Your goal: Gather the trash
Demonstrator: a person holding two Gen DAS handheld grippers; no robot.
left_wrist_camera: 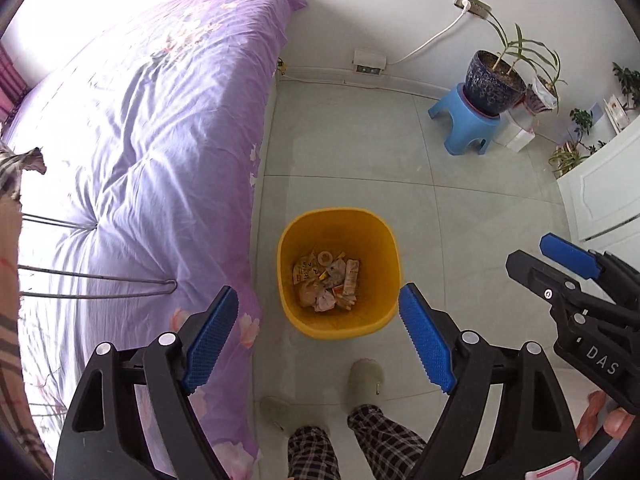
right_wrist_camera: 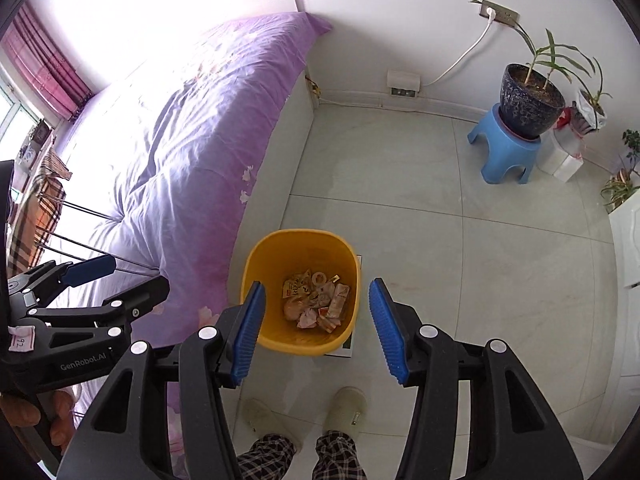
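A yellow trash bin (left_wrist_camera: 384, 240) stands on the tiled floor beside the bed; it also shows in the right wrist view (right_wrist_camera: 256, 256). Several wrappers and crumpled papers (left_wrist_camera: 328, 282) lie at its bottom, seen too in the right wrist view (right_wrist_camera: 316, 300). My left gripper (left_wrist_camera: 318, 340) is open and empty, held high above the bin. My right gripper (right_wrist_camera: 316, 328) is open and empty, also above the bin. The right gripper shows at the right edge of the left wrist view (left_wrist_camera: 560, 264), and the left gripper at the left edge of the right wrist view (right_wrist_camera: 116, 280).
A bed with a purple quilt (left_wrist_camera: 140, 140) fills the left. A blue stool (left_wrist_camera: 466, 124) with a potted plant (left_wrist_camera: 496, 80) stands at the far wall, near a white cabinet (left_wrist_camera: 600, 192). A flat booklet (right_wrist_camera: 348, 344) lies under the bin. The person's slippered feet (left_wrist_camera: 364, 380) stand just before the bin.
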